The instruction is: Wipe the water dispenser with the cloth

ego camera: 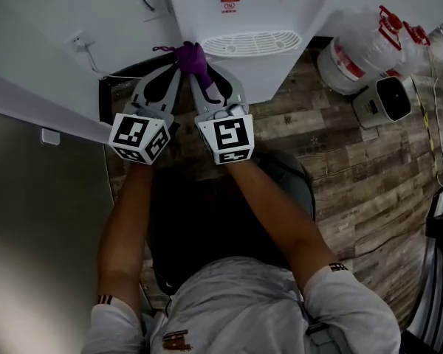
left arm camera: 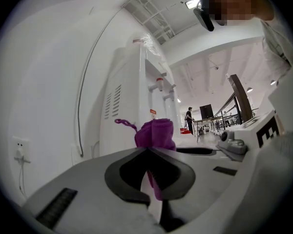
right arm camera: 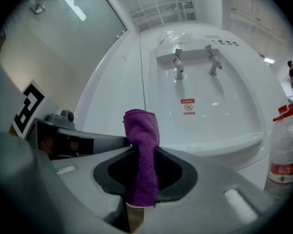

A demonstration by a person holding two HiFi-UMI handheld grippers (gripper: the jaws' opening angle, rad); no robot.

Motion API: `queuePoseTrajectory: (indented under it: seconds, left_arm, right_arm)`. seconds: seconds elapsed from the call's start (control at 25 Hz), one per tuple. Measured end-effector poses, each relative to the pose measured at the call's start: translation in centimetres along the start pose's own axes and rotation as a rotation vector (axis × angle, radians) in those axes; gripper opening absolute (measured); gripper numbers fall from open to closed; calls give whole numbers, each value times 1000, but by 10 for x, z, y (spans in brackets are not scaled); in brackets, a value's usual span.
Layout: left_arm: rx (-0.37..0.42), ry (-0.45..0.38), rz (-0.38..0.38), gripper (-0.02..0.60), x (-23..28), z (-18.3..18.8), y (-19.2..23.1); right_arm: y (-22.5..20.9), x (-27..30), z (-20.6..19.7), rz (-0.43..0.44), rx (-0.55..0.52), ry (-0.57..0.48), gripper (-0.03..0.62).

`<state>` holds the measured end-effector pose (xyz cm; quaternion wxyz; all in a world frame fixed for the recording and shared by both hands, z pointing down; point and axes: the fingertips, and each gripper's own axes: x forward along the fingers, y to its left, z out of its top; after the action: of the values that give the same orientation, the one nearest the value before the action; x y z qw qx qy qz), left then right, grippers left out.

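The left gripper (left arm camera: 149,149) and the right gripper (right arm camera: 144,151) stand side by side, and the jaws of each are closed on the same purple cloth (ego camera: 192,56). The cloth sits bunched at the front left corner of the white water dispenser (ego camera: 244,13), beside the drip tray (ego camera: 252,43). It looks soft, light and limp, so I judge that 1 firm pinch on the thick fold suits it best.
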<state>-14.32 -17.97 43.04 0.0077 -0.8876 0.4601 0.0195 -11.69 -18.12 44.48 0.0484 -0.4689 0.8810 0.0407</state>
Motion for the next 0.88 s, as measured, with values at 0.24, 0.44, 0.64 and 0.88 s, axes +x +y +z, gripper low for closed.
queuePoseTrajectory:
  seconds: [0.24,0.44,0.64,0.88]
  left_arm:
    - [-3,14,-16,-2,-4,-6,0]
    - [1,15,-25,-2,-3,-8,-2]
    - [-5,14,-28,-2,1,-10,-8]
    - [-10,9,-37,-2,10,-11,-19]
  right_arm:
    - [-6,16,-18,-12,-43,37,95]
    - [-16,8,-17,-13,-80,28,95]
    - [-39,-18,-18,-51,-65,25,95]
    - [-80,-41,-27,-109,-56,33,95]
